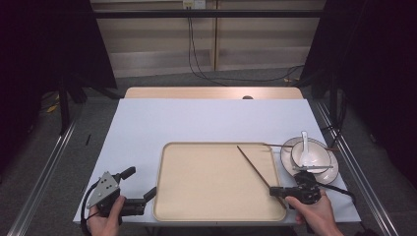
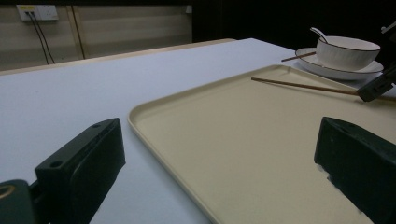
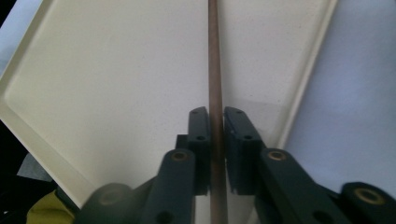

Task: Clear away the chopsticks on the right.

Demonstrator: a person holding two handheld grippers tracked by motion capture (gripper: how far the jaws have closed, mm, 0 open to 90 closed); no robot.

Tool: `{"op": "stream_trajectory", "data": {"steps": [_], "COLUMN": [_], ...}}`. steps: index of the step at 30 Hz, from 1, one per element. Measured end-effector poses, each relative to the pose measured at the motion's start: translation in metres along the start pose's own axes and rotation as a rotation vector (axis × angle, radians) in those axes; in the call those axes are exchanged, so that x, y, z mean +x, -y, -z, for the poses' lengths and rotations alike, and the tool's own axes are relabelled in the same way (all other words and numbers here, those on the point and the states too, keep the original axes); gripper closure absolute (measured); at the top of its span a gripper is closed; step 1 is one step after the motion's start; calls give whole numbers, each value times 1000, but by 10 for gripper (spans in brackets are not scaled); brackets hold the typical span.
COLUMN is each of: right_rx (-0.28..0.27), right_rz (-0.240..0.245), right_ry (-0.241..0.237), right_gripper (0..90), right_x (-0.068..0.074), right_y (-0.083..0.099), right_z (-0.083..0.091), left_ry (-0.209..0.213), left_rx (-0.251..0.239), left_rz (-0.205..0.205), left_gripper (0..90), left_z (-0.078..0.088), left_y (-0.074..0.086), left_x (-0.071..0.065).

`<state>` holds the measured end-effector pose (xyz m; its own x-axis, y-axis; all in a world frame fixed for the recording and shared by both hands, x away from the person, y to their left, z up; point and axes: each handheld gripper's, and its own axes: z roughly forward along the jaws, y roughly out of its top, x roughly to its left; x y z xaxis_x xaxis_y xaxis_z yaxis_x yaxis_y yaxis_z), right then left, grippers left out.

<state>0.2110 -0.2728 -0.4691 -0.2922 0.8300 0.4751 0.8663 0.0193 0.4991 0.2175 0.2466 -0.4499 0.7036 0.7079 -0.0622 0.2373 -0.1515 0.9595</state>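
The right gripper [image 1: 275, 191] clamps one chopstick [image 1: 253, 164] low over the tray [image 1: 169, 196], not yet released; the other [image 1: 278, 145] waits beside it on the plate [image 1: 286, 164], left gripper [image 1: 142, 187] open, idle.

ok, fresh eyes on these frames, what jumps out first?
The big beige tray at the middle of the pale table draws the eye, with a brown chopstick slanting over its right part. The right gripper is clamped on the near end of that chopstick. At the table's right edge a white bowl with a spoon sits on a plate, and the left gripper rests open by the tray's left edge.
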Motion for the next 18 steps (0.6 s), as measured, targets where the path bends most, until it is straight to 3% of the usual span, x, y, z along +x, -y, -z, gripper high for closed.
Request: {"op": "stream_trajectory", "data": {"steps": [11,14,18], "right_rx": [9,1,-49], "right_rz": [31,64,138], "right_ry": [10,-7,-17], "right_gripper": [751,712,604], "right_x": [0,0,1], "right_y": [1,0,-2], "right_z": [-1,1,11], "left_ry": [4,5,8], "left_rx": [-3,-3,1], "left_rz": [6,6,5], "left_gripper": [18,18,18], "left_z": [0,0,0], "left_y": [0,0,1], "left_x": [0,0,0]}}
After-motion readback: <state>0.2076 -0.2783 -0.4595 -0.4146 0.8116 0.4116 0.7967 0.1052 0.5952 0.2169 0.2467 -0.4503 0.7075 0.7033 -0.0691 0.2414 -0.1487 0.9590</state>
